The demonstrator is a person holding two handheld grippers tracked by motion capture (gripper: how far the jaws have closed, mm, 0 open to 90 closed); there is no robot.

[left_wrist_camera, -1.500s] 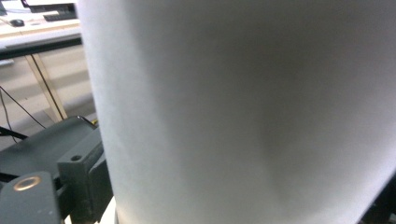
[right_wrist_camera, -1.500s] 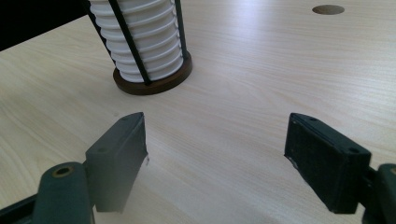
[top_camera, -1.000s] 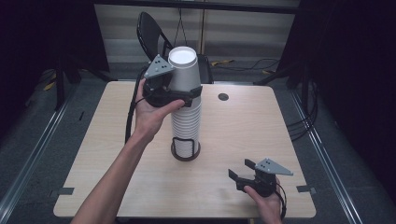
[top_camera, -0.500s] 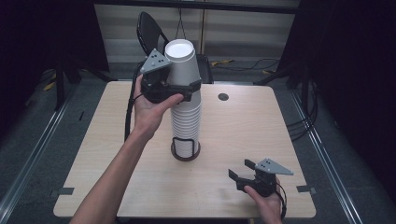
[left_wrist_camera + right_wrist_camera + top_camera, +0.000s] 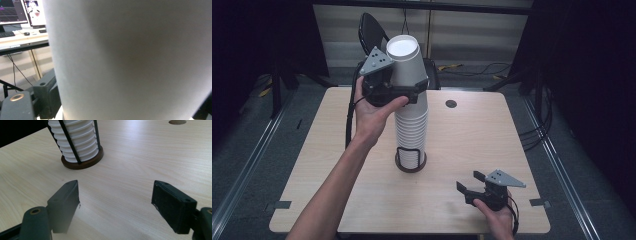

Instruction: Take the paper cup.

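Note:
A tall stack of white paper cups (image 5: 411, 125) stands in a black wire holder with a round wooden base (image 5: 410, 164) at the middle of the table. My left gripper (image 5: 414, 91) is shut on the top white cup (image 5: 404, 57), which leans left above the stack. In the left gripper view this cup (image 5: 130, 60) looms close, with one black finger (image 5: 47, 95) beside it. My right gripper (image 5: 472, 186) rests open near the table's front right corner. In its own view the right gripper (image 5: 116, 200) has nothing between its fingers, and the stack (image 5: 75, 137) and base (image 5: 82, 163) lie ahead.
The light wooden table (image 5: 472, 135) has a round cable hole (image 5: 451, 104) at the back right. A black chair (image 5: 371, 31) stands behind the table. Monitors on a desk (image 5: 15, 12) appear far off in the left gripper view.
The left gripper has raised the top cup a little and tipped it further left off the stack. The right gripper has stayed in place.

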